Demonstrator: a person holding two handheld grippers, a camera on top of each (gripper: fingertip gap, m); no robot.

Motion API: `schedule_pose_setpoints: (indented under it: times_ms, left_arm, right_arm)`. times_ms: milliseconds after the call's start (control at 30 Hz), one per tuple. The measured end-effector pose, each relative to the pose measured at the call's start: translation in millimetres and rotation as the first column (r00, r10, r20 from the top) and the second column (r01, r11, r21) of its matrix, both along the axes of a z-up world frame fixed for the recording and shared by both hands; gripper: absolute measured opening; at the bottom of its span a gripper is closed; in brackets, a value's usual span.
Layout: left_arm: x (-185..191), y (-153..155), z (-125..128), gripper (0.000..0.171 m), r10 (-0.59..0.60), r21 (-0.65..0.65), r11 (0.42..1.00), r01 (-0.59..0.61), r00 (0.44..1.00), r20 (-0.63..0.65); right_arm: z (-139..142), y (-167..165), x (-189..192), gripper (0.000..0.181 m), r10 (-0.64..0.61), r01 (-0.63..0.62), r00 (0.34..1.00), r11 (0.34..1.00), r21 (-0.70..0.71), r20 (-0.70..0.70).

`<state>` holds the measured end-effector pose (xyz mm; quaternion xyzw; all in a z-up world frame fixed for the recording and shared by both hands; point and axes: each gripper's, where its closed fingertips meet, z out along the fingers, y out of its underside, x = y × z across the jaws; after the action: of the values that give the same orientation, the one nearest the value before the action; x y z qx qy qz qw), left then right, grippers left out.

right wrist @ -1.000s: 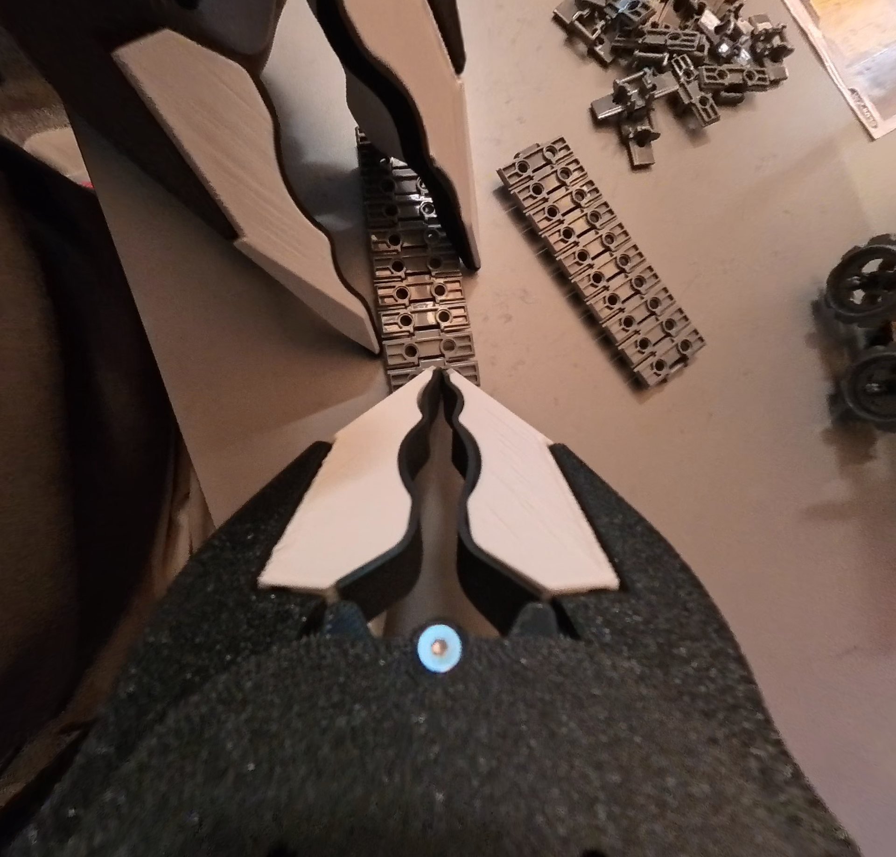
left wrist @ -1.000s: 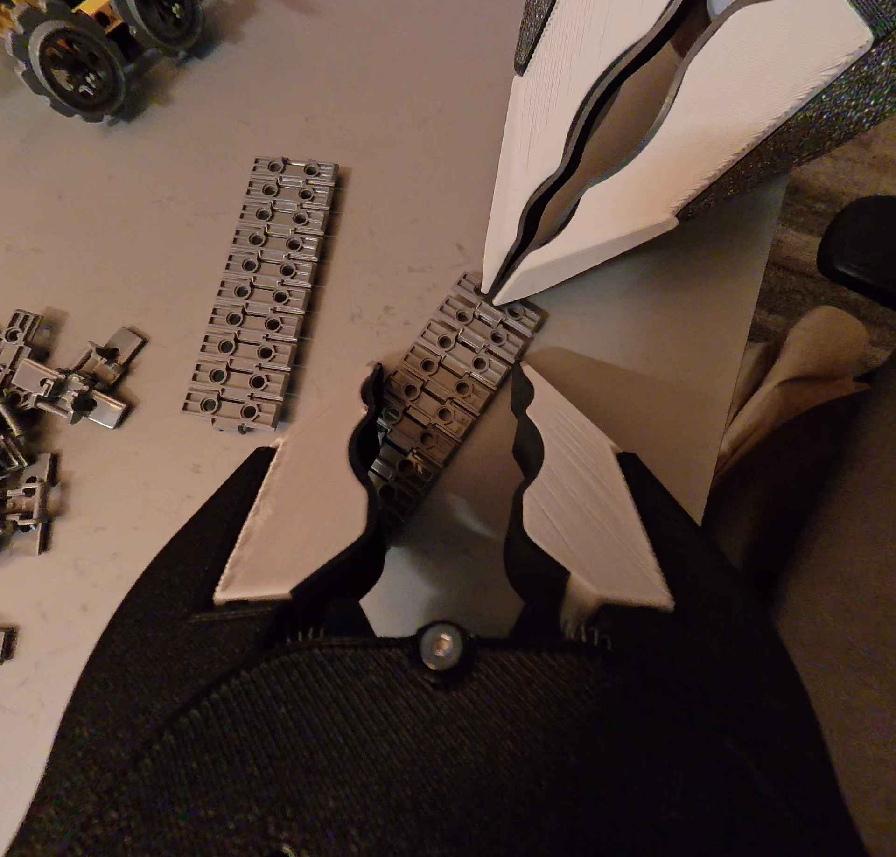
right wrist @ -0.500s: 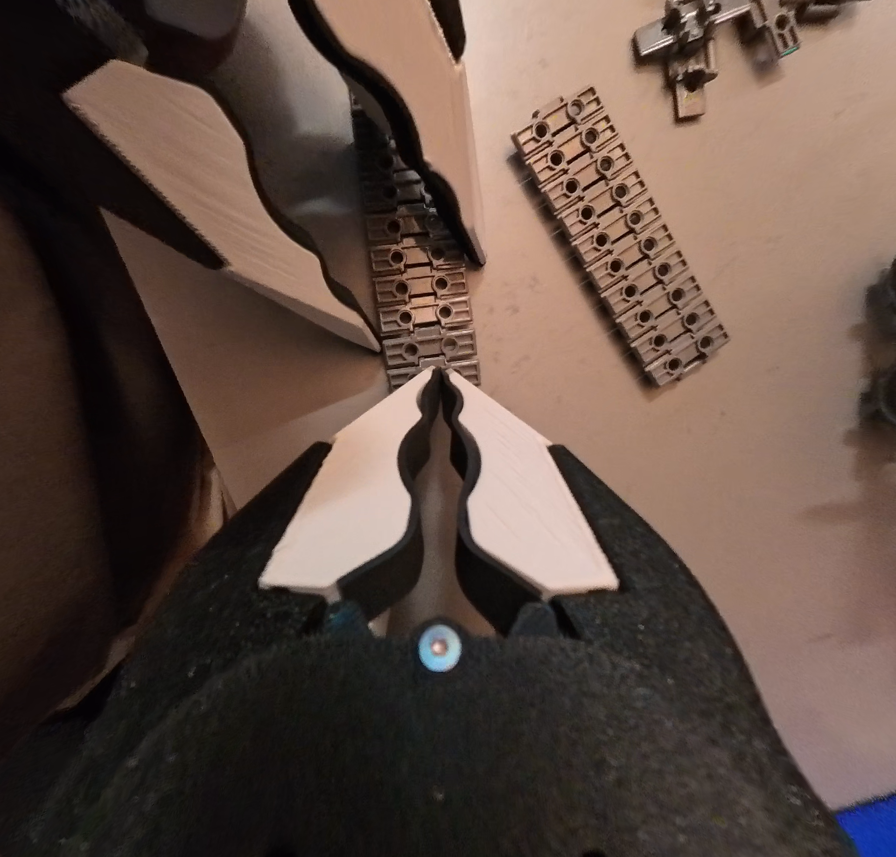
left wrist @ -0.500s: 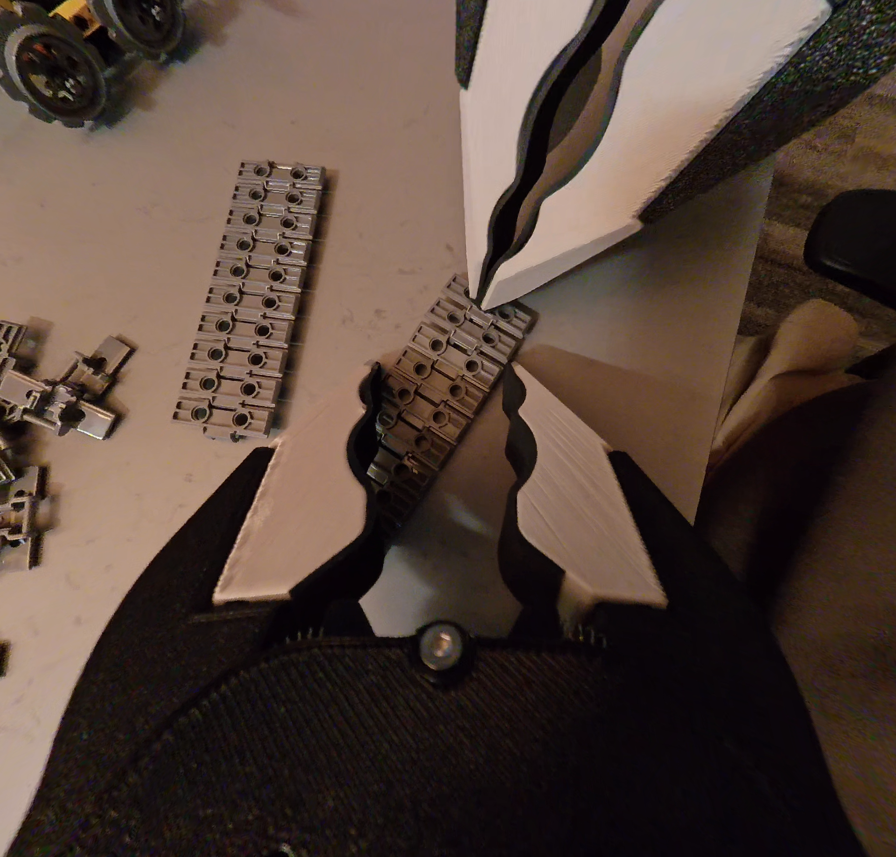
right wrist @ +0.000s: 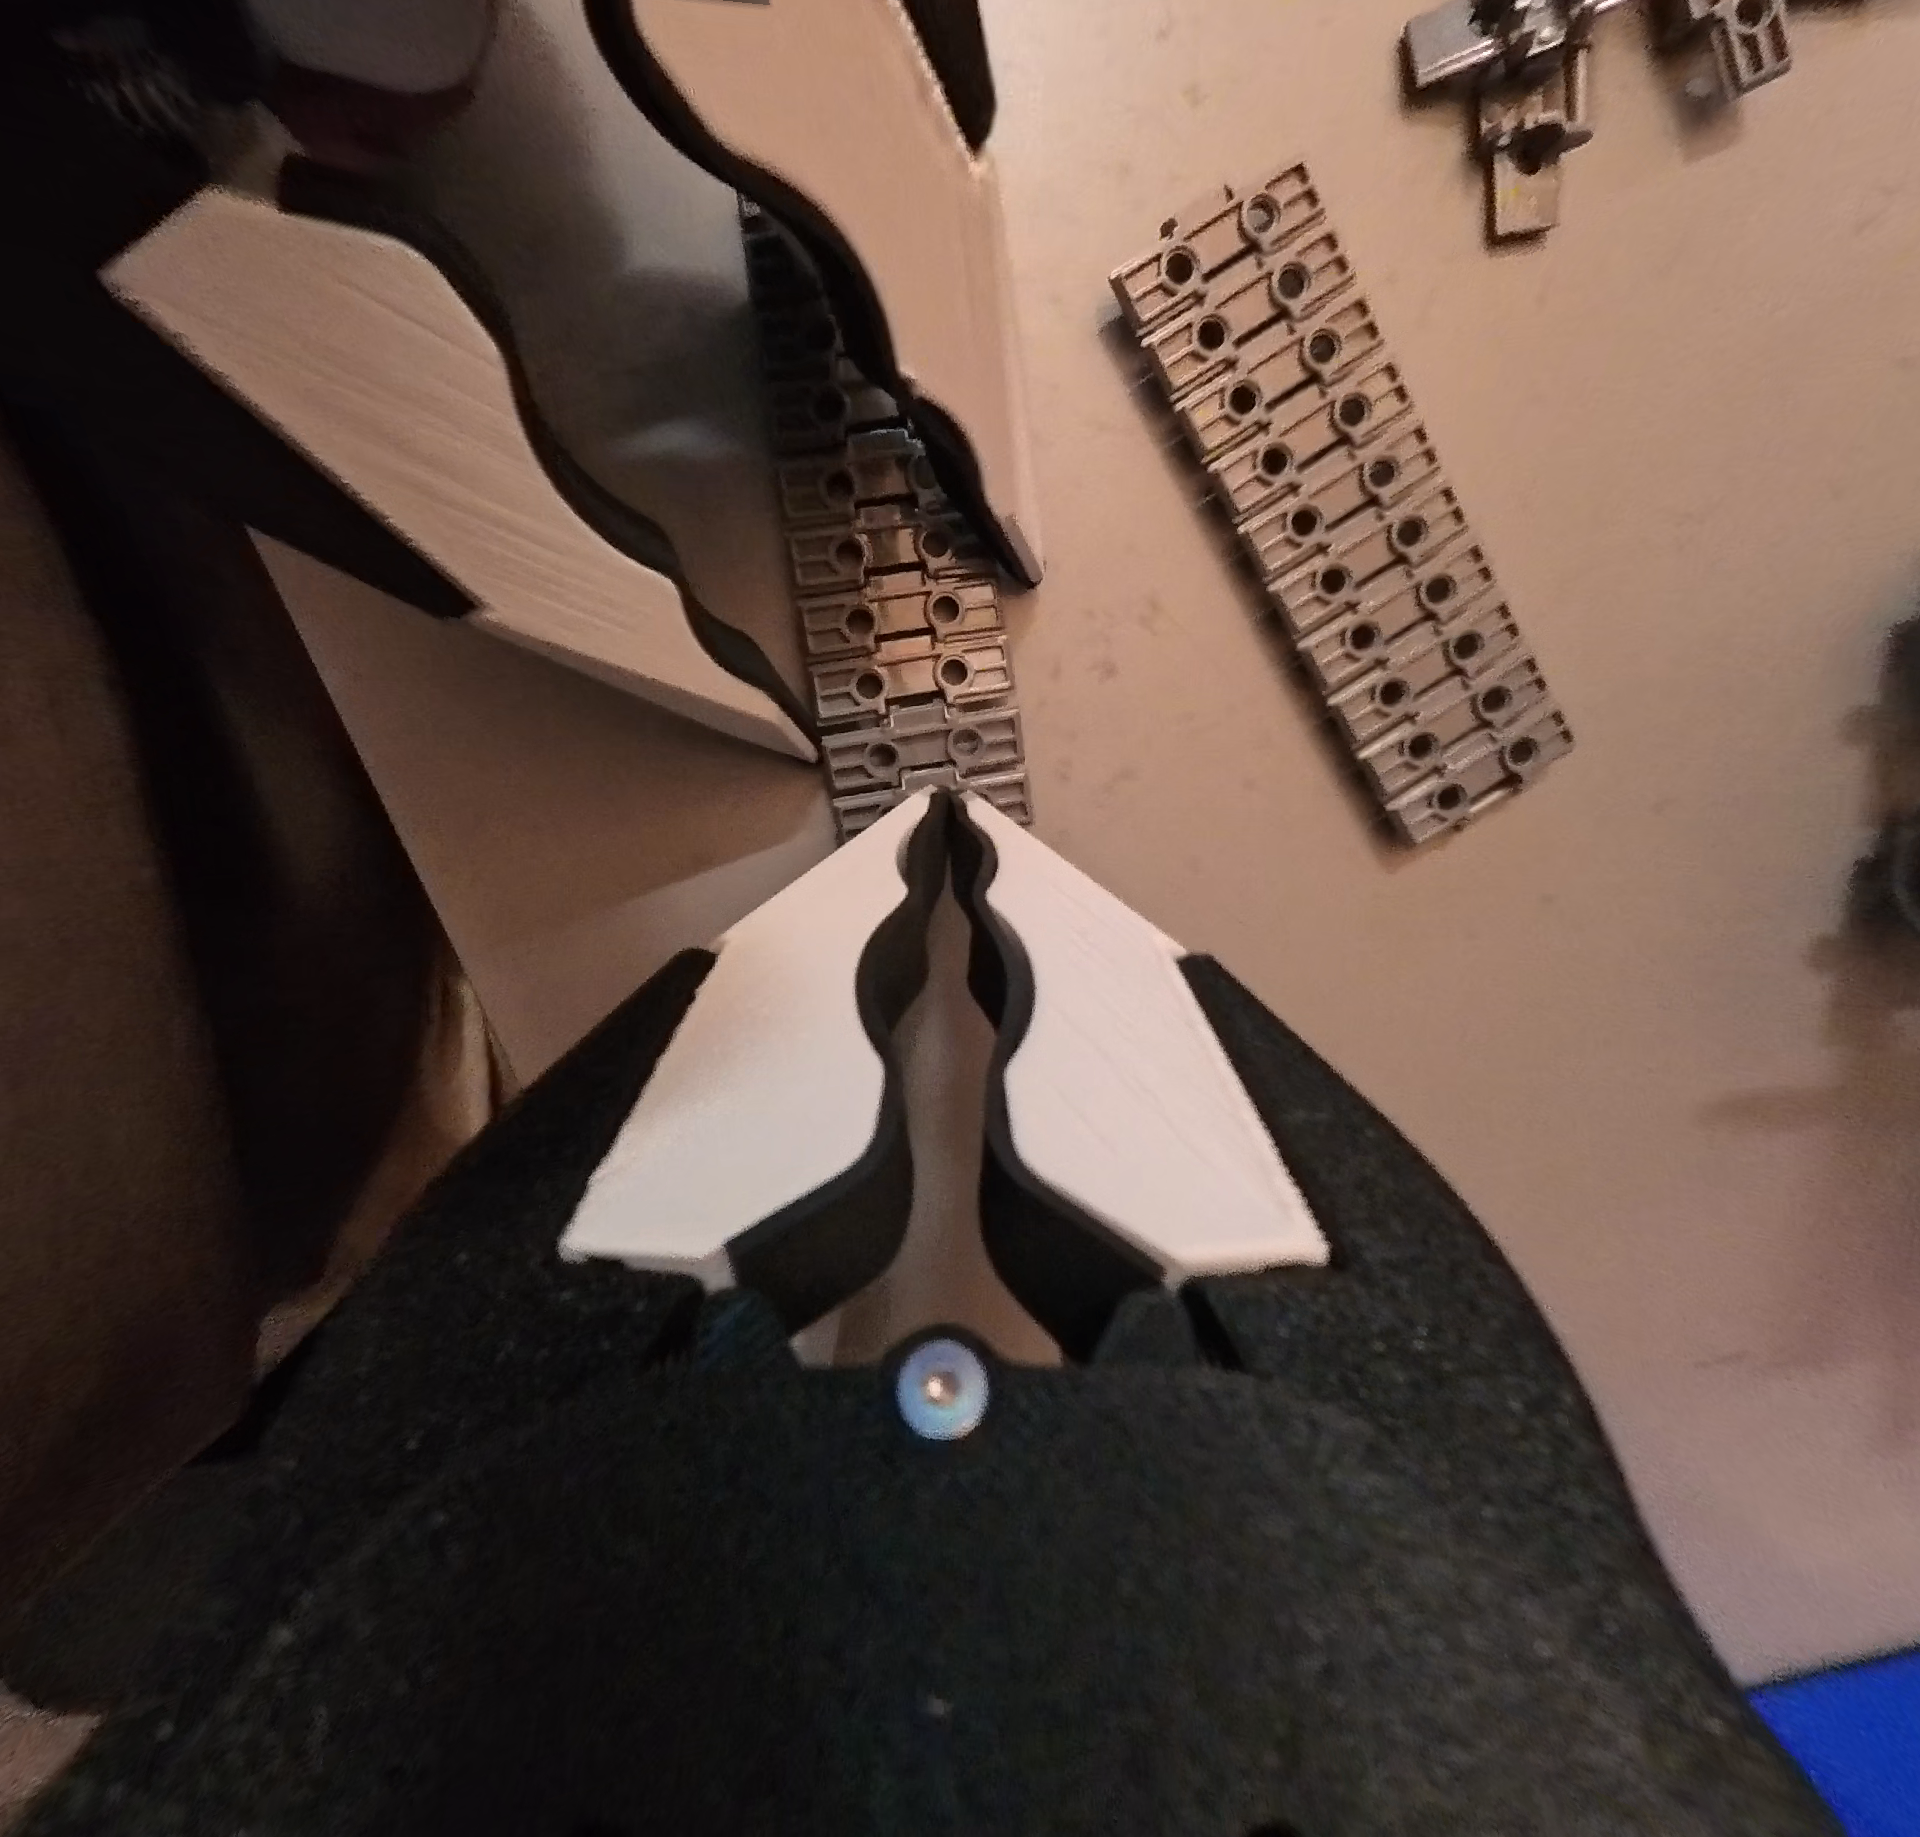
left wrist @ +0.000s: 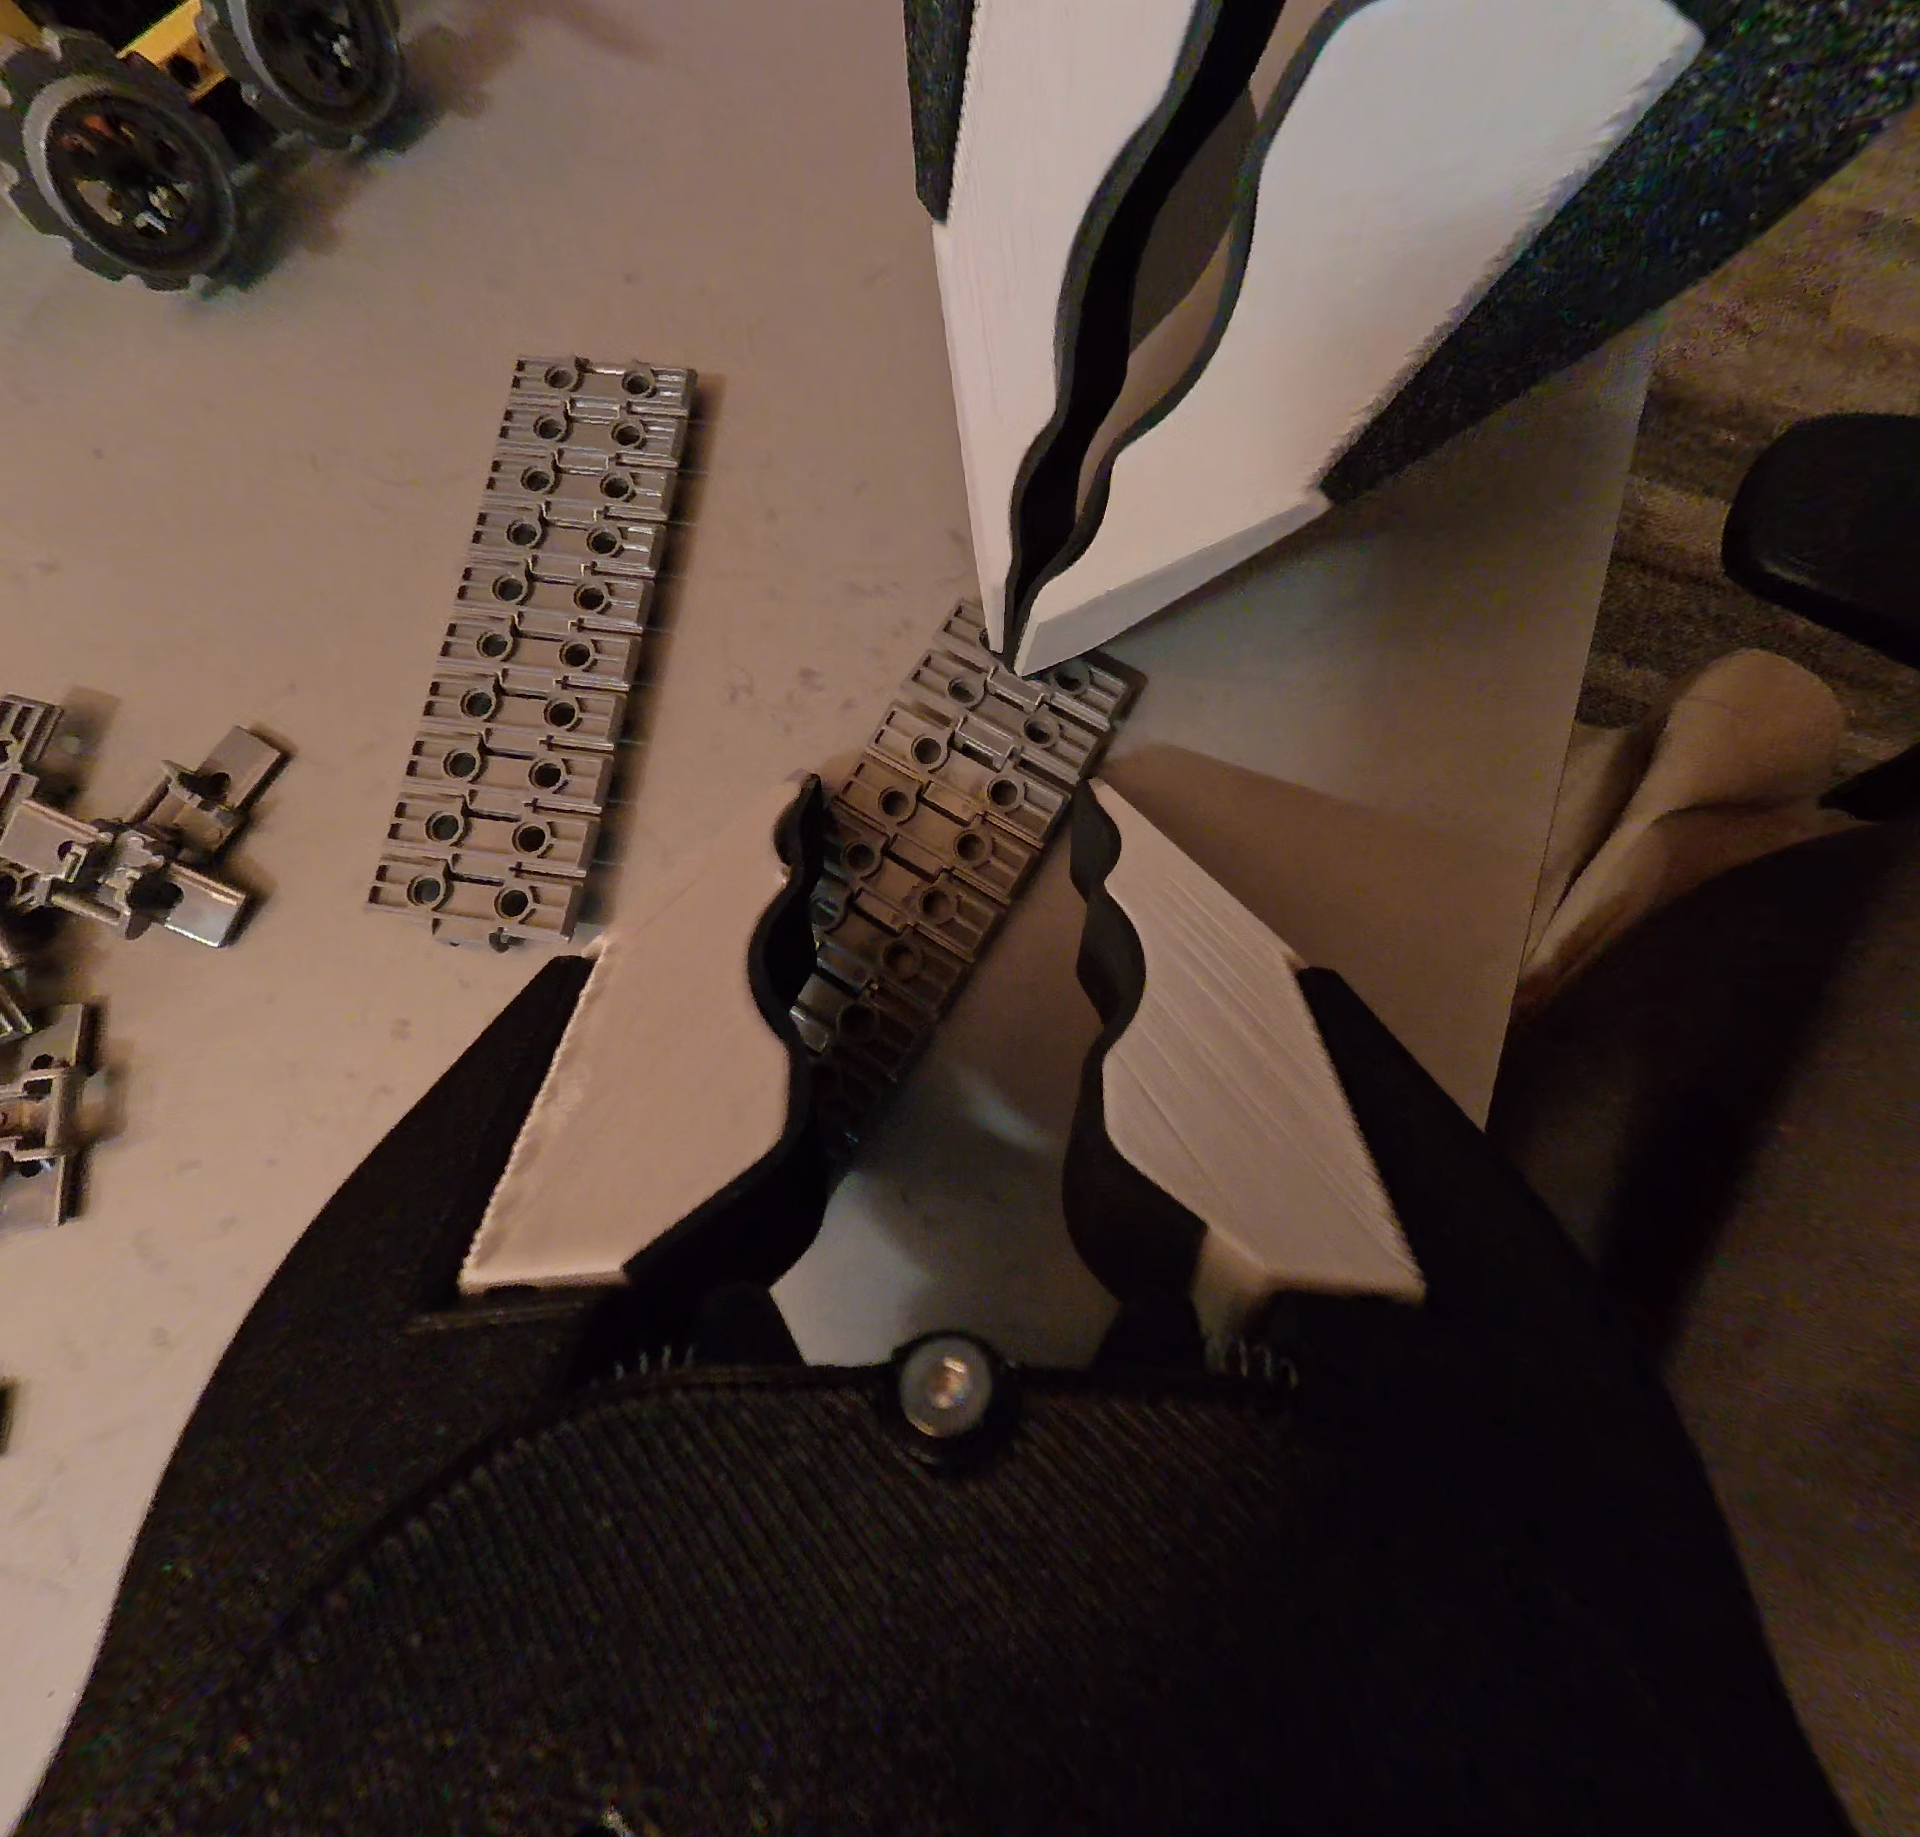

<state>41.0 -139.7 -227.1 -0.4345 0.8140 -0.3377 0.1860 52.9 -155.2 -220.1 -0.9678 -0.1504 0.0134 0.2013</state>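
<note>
Two claws on near track strip: right claw pressed together, now touching its end; left claw spread, straddling it.

Both wrist views look steeply down from close above the tabletop, facing each other from opposite ends of one grey track-link strip. The left wrist view looks along its own left claw and meets the right claw at the strip's far end. The right wrist view sees the same strip, the second track-link strip to its right and the loose grey links far right.
</note>
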Motion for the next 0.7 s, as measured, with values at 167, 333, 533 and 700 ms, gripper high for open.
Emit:
schedule_pose_setpoints:
  times_ms: [167, 333, 533, 700]
  left_arm:
    - [0.1, -0.6, 0.1, 0.045, -0.012, -0.004, 1.000, 0.012, 1.000, 0.000]
    - [0.1, 0.1, 0.0, 0.045, -0.016, -0.001, 1.000, 0.016, 1.000, 0.001]
    - [0.4, 0.4, 0.2, 0.045, -0.022, 0.003, 1.000, 0.022, 1.000, 0.008]
    - [1.0, 1.1, 0.8, 0.044, -0.016, 0.004, 1.000, 0.016, 1.000, 0.022]
  right_arm:
    - [-0.2, 0.3, -0.2, 0.000, 0.046, -0.045, 0.998, 0.999, -0.024, 0.051]
    - [-0.2, 0.9, -0.2, 0.000, 0.039, -0.039, 0.999, 0.999, -0.014, 0.032]
    - [-0.6, 0.8, -0.4, 0.000, 0.100, -0.097, 0.995, 0.988, -0.118, 0.019]
    - [-0.9, 1.0, -0.5, 0.000, 0.113, -0.109, 0.993, 0.982, -0.152, 0.020]
